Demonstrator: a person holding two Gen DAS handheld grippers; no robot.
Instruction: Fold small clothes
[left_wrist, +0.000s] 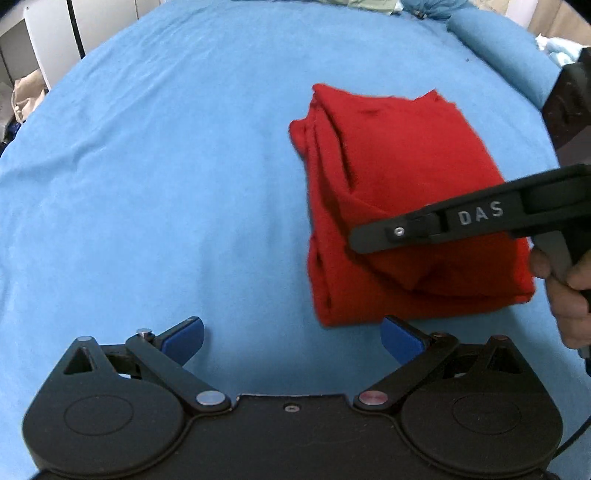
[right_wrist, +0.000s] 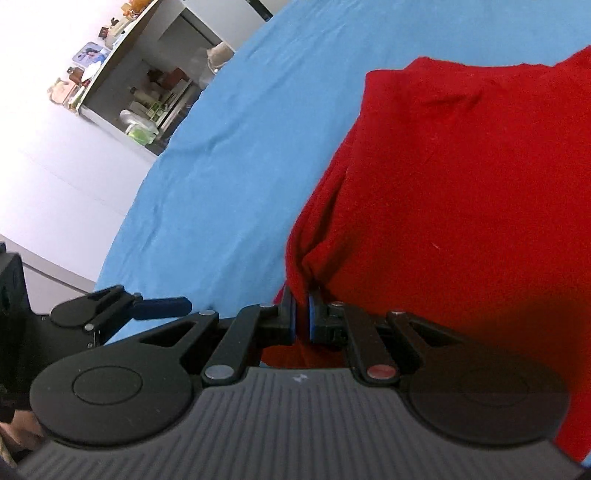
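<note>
Red garment (left_wrist: 406, 192) lies folded on blue sheet (left_wrist: 147, 184). My right gripper (right_wrist: 302, 314) pinches its edge; left gripper (left_wrist: 291, 339) gapes idle. Lifting one-handed risks unravelling the layers.

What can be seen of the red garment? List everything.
The red garment is a plain, soft knit-looking cloth, folded into a thick, roughly rectangular bundle with layered edges showing along its left side. It lies flat on the blue sheet. The right gripper is shut on a fold at its edge; the left gripper hovers open nearby, not touching it.
</note>
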